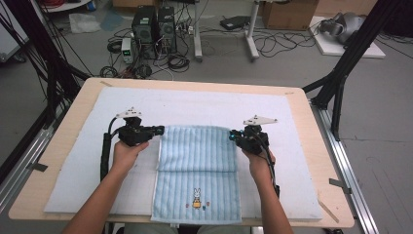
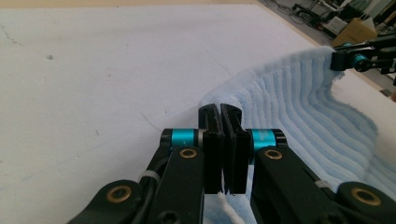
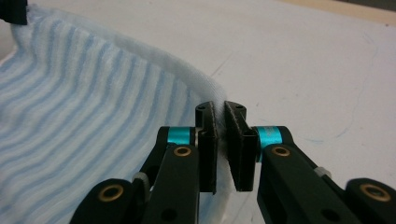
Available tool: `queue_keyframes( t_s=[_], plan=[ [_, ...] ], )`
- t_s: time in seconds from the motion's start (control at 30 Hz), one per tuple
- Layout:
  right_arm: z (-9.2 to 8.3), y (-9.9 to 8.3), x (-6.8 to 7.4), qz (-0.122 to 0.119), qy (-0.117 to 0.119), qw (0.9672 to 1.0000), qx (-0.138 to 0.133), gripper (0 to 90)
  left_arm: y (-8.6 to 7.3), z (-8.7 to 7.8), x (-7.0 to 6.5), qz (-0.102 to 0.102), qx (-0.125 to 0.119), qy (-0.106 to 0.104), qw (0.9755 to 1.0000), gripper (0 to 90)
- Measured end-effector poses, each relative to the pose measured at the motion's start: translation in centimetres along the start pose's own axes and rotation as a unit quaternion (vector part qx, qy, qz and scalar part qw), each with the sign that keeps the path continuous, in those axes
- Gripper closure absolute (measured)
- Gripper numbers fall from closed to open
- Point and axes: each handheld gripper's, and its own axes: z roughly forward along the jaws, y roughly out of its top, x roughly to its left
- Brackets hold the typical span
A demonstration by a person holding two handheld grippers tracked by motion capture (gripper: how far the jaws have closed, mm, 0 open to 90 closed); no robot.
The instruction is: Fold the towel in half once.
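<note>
The light-blue striped towel (image 1: pixel 197 168) lies on the white mat (image 1: pixel 73 161), its far edge stretched between the 2 tongs: left gripper (image 1: pixel 159 130) and right gripper (image 1: pixel 234 136) each clamp 1 far corner.

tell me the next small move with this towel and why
Probably carry both corners toward the person to lay the fold over. The left gripper and right gripper are each shut on a far corner of the blue towel, its far edge lifted off the white mat, the near half with the rabbit lying flat.
</note>
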Motion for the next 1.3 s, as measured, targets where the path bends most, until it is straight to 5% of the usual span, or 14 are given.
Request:
queue_keyframes(
  t_s=[0.4,0.77,1.1,1.17,1.3],
  plan=[
    [-5.3,-1.8,2.5,0.0,0.017,0.9991,-0.039,83.5,-1.4,-4.5,-4.1,0.0,-0.028,-0.035,0.999,87.2],
    [-9.1,-6.1,6.1,-0.003,0.039,0.9985,-0.037,83.3,-6.0,-7.8,-7.5,-0.004,-0.023,-0.065,0.9976,86.7],
    [-9.6,-10.3,7.7,0.0,0.049,0.9988,-0.007,82.5,-10.1,-7.9,-8.0,-0.022,-0.002,-0.073,0.9971,85.4],
    [-9.3,-10.8,7.6,0.005,0.049,0.9988,-0.002,79.1,-10.5,-7.6,-7.8,-0.032,-0.003,-0.073,0.9968,81.2],
    [-9.4,-10.6,6.9,0.021,0.05,0.9982,-0.024,67.6,-9.9,-7.5,-7.1,-0.042,-0.016,-0.054,0.9975,59.0]
  ],
)
